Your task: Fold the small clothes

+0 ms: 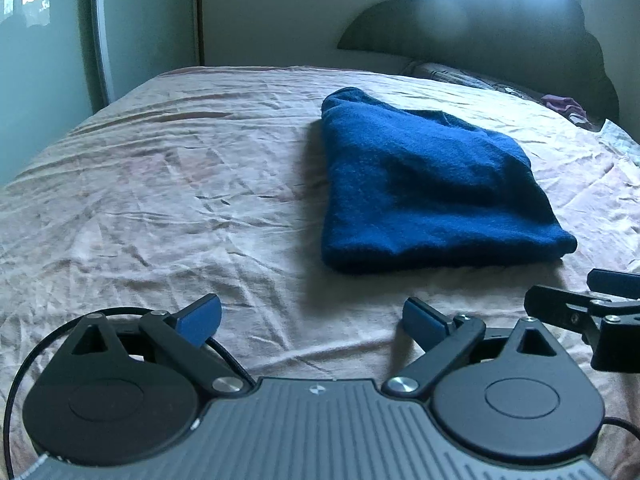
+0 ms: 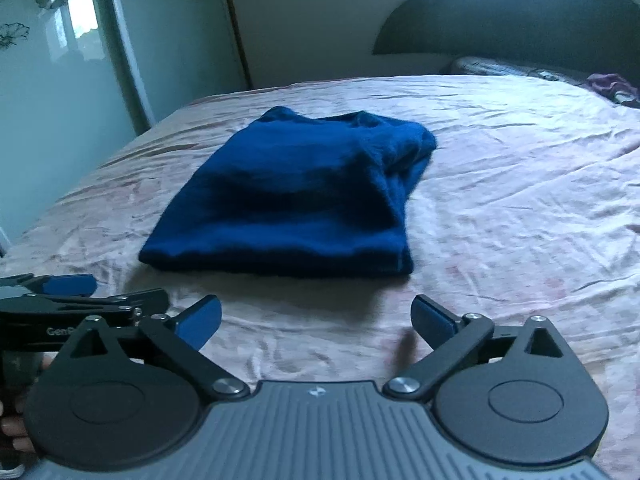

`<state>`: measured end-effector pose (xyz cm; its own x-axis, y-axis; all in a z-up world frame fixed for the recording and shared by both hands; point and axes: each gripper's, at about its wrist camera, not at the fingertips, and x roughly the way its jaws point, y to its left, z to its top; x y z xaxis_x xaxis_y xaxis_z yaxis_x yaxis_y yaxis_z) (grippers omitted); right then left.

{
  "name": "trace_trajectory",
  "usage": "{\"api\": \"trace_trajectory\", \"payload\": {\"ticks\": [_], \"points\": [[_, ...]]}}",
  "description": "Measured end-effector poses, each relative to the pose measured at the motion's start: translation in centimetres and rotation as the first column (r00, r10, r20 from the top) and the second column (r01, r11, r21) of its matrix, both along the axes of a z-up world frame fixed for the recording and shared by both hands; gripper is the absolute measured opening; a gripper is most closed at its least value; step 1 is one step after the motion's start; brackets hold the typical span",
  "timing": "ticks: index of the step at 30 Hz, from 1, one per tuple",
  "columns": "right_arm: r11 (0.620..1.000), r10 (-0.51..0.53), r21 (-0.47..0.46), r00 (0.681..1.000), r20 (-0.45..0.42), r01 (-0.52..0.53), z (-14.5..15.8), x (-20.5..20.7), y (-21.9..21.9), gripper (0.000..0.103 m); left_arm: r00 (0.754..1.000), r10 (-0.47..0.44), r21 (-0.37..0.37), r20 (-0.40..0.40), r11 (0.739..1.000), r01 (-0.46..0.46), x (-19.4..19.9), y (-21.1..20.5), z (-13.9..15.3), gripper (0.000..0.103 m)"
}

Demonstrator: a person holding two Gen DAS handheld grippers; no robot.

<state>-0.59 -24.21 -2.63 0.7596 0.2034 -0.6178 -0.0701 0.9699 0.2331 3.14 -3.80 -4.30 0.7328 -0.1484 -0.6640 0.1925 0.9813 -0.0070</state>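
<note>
Right now your left gripper (image 1: 311,318) is spread wide, its blue pads (image 1: 200,318) apart with nothing between them, hovering low over the pink sheet (image 1: 160,184). Your right gripper (image 2: 316,320) is released the same way, pads wide and empty above the sheet.

From the left camera, the blue garment (image 1: 424,188) lies folded on the sheet at about one o'clock, ahead of the fingers and clear of them; its near edge is a thick rounded fold and the far end narrows to a rounded tip. From the right camera, the same blue garment (image 2: 292,196) sits at about eleven o'clock, flat except for a bunched, rumpled corner on its far right side.

Your two tools are side by side: the right one shows at three o'clock in the left view, and the left one at nine o'clock in the right view.

A dark headboard (image 2: 512,12) stands at the far end at one o'clock, with a pillow (image 2: 516,66) below it.
</note>
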Motion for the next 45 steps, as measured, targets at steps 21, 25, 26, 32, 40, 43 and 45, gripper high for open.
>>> {"api": "trace_trajectory", "payload": {"ticks": [21, 25, 26, 32, 40, 43, 45], "points": [[1.000, -0.003, -0.012, 1.000, 0.009, 0.004, -0.7, 0.2, -0.2, 0.103, 0.998, 0.041, 0.018, 0.053, 0.999, -0.042, -0.3, 0.3, -0.3, 0.102], [0.999, 0.001, -0.044, 1.000, 0.016, -0.001, -0.8, 0.1, 0.1, 0.103, 0.997, 0.044, 0.031, 0.061, 0.998, -0.046, -0.4, 0.1, -0.4, 0.102], [0.999, 0.000, -0.047, 1.000, 0.017, 0.001, -0.8, 0.1, 0.2, 0.103, 0.997, 0.046, 0.030, 0.061, 0.998, -0.048, -0.4, 0.1, -0.4, 0.102], [0.999, -0.007, -0.048, 1.000, 0.024, 0.009, -0.7, 0.2, 0.1, 0.103, 0.995, 0.077, 0.025, 0.060, 0.997, -0.079, -0.4, 0.3, -0.5, 0.103], [0.998, -0.019, -0.056, 1.000, 0.020, 0.020, -1.0, 0.3, 0.1, 0.103, 0.995, 0.085, 0.039, 0.060, 0.995, -0.088, -0.5, 0.2, -0.7, 0.103], [0.998, -0.018, -0.064, 1.000, 0.021, 0.019, -1.1, 0.3, 0.2, 0.103, 0.995, 0.085, 0.034, 0.057, 0.996, -0.087, -0.4, 0.3, -0.8, 0.103], [0.998, -0.017, -0.066, 1.000, 0.021, 0.019, -1.1, 0.3, 0.3, 0.103, 0.995, 0.085, 0.033, 0.056, 0.996, -0.087, -0.4, 0.3, -0.8, 0.103]]}}
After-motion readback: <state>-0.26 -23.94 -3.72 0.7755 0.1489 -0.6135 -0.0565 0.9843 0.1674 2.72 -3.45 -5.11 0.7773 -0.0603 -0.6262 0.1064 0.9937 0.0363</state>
